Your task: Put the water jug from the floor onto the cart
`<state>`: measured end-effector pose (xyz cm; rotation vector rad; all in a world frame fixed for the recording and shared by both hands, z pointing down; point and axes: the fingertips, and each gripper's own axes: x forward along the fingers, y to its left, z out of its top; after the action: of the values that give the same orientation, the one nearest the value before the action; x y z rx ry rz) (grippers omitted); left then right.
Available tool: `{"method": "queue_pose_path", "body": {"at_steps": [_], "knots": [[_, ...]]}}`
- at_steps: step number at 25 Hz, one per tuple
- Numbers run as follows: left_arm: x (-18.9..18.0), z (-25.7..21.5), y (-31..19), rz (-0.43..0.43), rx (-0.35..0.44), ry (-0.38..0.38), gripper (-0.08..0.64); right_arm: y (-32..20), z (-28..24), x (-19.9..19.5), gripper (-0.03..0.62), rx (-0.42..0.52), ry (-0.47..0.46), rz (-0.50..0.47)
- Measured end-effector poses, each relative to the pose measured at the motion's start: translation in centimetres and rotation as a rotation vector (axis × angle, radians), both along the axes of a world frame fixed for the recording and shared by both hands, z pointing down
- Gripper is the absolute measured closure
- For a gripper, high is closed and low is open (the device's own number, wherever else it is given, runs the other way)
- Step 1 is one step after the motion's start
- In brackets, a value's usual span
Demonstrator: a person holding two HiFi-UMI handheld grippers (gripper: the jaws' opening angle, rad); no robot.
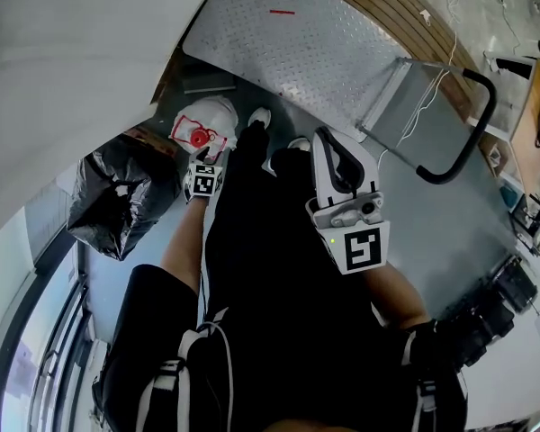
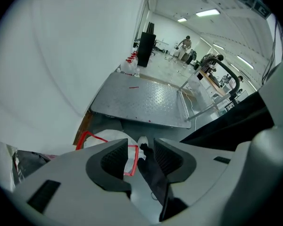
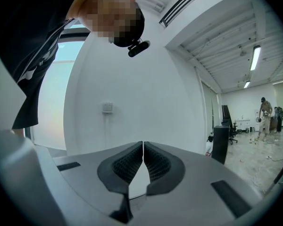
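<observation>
The water jug (image 1: 205, 122), white with a red cap and a red-edged label, stands on the floor by the wall, just before the near edge of the cart's metal deck (image 1: 297, 43). My left gripper (image 1: 204, 165) hangs right over it, pointing steeply down. In the left gripper view the left gripper (image 2: 140, 147) is open, and the jug (image 2: 106, 140) shows past the left jaw, not between the pads. My right gripper (image 1: 324, 138) is held in front of the person's body. In its own view the right gripper (image 3: 143, 145) is shut on nothing and faces a white wall.
The cart's black handle (image 1: 475, 124) rises at the right. A black rubbish bag (image 1: 117, 196) lies left of the jug by the wall. The person's white shoe (image 2: 142, 142) and dark trouser leg stand beside the jug. A desk (image 1: 531, 115) is at far right; people (image 2: 185, 44) stand far off.
</observation>
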<state>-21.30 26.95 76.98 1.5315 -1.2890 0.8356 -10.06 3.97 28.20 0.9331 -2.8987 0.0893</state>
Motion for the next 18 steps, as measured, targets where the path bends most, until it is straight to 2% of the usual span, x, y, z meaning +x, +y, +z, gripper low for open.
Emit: {"method": "queue_pose_path", "body": {"at_steps": [9, 11, 15, 18], "knots": [[1.4, 2.3, -0.8, 0.047, -0.036, 0.004, 0.382, 1.5, 4.2, -4.1, 0.572, -0.097, 0.017, -0.112], [2.0, 3.0, -0.8, 0.060, -0.028, 0.010, 0.382, 1.4, 4.9, -4.7, 0.572, -0.110, 0.020, -0.120], [2.8, 4.5, 0.3, 0.067, -0.079, 0.016, 0.379, 1.0, 6.1, -5.2, 0.572, -0.131, 0.032, -0.125], [2.6, 5.7, 0.2, 0.072, -0.088, 0.015, 0.373, 0.9, 7.1, -5.4, 0.572, -0.143, 0.039, -0.124]]}}
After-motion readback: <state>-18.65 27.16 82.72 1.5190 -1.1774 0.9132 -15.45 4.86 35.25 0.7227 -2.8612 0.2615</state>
